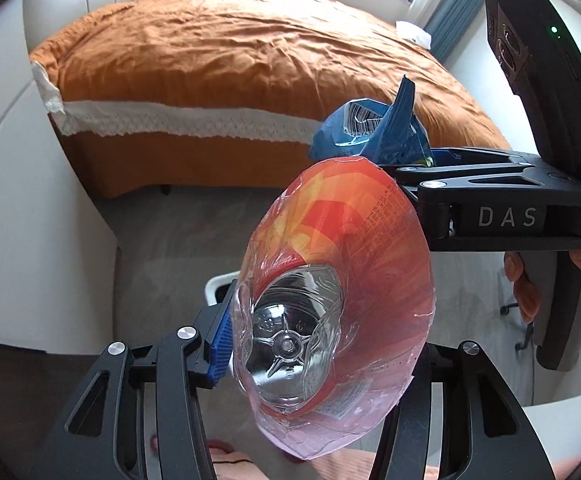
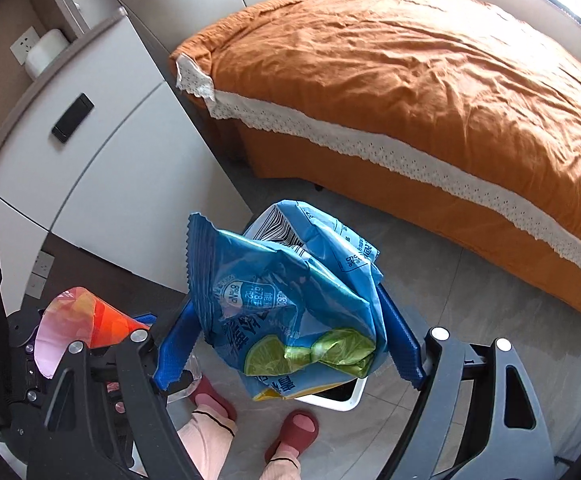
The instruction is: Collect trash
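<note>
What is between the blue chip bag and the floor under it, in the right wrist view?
A white bin sits there, mostly hidden behind the blue chip bag between the right gripper's fingers. The right wrist view shows it.

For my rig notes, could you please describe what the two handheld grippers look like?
Both, the left gripper and the right gripper, have black linkage arms with silver rivets and ribbed blue finger pads. The right one's body reads "DAS" in white, beside a green indicator light.
</note>
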The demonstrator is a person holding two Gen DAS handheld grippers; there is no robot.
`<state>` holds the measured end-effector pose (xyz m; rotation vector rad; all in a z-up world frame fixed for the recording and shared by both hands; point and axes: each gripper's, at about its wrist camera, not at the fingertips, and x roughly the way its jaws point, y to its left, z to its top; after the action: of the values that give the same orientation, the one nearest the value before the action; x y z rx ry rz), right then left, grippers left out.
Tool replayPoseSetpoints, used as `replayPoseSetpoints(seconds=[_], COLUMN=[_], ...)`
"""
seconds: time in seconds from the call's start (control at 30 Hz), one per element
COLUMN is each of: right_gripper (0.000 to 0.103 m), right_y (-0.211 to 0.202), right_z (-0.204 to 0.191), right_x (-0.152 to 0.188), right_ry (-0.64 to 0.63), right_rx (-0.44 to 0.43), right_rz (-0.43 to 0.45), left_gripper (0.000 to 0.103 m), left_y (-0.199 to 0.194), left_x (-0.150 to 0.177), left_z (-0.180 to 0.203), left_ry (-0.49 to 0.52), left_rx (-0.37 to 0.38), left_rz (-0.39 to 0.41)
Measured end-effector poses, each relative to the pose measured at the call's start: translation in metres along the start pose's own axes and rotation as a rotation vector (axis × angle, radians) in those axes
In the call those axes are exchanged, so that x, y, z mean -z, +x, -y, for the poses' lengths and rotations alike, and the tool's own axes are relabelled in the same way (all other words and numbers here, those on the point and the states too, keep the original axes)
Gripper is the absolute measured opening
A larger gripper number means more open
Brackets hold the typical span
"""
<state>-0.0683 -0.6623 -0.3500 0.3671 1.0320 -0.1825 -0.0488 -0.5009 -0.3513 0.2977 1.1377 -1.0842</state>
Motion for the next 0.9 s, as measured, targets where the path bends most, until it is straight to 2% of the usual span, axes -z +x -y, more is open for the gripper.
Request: replayPoseSetpoints(seconds=[0.07,0.17,0.23,0.43,0.67,0.9], right_gripper=[0.099,0.099,0.099,0.099,0.099,0.099], right_y=[0.024,0.049,0.057,0.059,0.036,-0.001], right_z=[0.008,0.017,0.022,0.025,0.014,-0.008], right_x=[0.013,0.03,0.04,0.048,0.031,0.007], right_ry=[0.005,0.004,0.012,0.023,0.025,0.014], right_rx=[-0.001,0.023,0.037,0.042,0.026,0.004], right_rz=[-0.039,-0.08,-0.096,-0.114,-0.076,-0.012], left_gripper=[0.099,0.098,0.098,0.098,0.098,0.098], left_y=[0.022,0.05,0.06,0.059,0.031,-0.024], left_x=[0.009,0.023,0.03,0.038,0.022,-0.003], left_z=[-0.005,-0.011,-0.013,-0.017,-0.022,-0.02], left_ry=[-0.029,-0.049,-0.046,-0.081,-0.096,-0.093], left_rx=[0.036,0.046,0.027,0.017,-0.019,-0.053], left_rz=[-0.006,-0.032,-0.04,-0.052,-0.017,0.066])
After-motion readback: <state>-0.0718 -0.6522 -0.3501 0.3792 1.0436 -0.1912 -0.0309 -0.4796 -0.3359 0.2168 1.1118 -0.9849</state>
